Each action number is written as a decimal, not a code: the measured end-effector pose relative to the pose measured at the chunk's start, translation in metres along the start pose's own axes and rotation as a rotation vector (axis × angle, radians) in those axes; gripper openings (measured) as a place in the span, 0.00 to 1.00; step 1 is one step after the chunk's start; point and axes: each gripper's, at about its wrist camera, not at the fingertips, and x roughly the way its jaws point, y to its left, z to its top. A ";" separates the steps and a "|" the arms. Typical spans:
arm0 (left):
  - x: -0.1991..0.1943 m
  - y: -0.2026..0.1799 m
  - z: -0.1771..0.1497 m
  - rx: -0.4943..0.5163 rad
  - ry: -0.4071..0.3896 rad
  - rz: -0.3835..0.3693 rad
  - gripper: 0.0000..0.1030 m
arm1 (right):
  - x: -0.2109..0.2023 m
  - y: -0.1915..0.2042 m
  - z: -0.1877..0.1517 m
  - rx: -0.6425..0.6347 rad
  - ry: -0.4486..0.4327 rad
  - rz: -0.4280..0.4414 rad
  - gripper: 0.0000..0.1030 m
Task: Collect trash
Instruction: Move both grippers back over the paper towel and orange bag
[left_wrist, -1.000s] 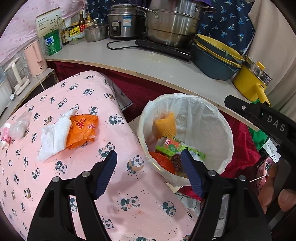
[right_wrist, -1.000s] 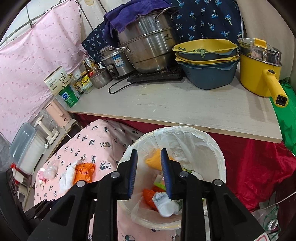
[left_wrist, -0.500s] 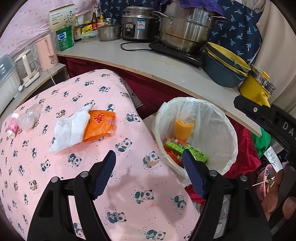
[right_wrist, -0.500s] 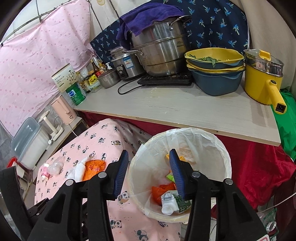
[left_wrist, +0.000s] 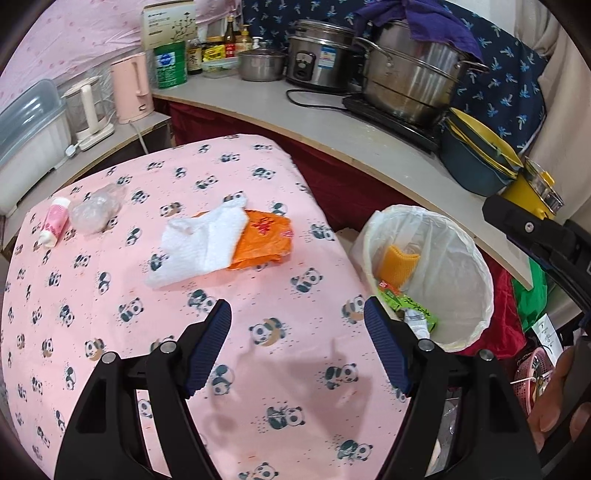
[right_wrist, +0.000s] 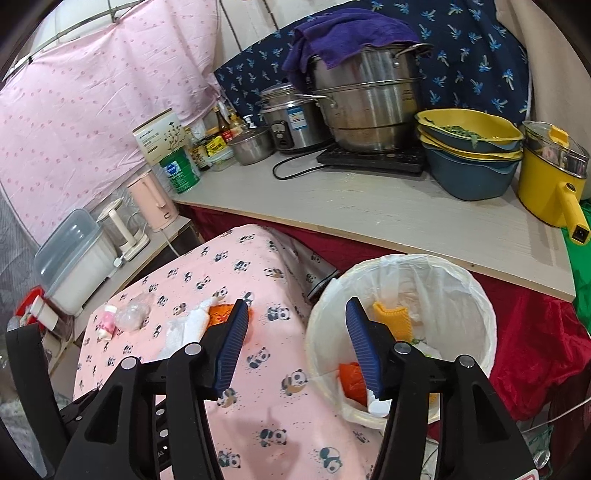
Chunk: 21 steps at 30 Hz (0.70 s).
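left gripper (left_wrist: 297, 332): wide open, empty, over panda cloth (left_wrist: 110, 332) | right gripper (right_wrist: 295, 332): jaws opening, empty | white tissue (left_wrist: 199, 243) + orange wrapper (left_wrist: 264, 240): frame centre, touching | bin (left_wrist: 476, 258): right, holds trash

Panda-print table (left_wrist: 288, 369): white tissue (left_wrist: 199, 243), orange wrapper (left_wrist: 264, 240), crumpled plastic (left_wrist: 96, 212), pink bottle (left_wrist: 54, 221).

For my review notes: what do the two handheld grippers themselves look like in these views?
Both look alike. The left gripper and right gripper each have a matte black plastic frame with two angular arms joined by round silver rivets. Each finger ends in a dark blue pad with fine ribbing. No cables show on either. In the left view a few bare fingertips appear at the lower right; no sleeve is visible.
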 end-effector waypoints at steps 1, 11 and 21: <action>0.000 0.006 -0.001 -0.011 0.000 0.008 0.69 | 0.001 0.004 -0.001 -0.007 0.004 0.004 0.52; -0.001 0.058 -0.010 -0.099 0.009 0.054 0.69 | 0.016 0.040 -0.015 -0.057 0.051 0.042 0.52; 0.008 0.095 -0.011 -0.166 0.024 0.068 0.69 | 0.040 0.066 -0.027 -0.088 0.105 0.065 0.52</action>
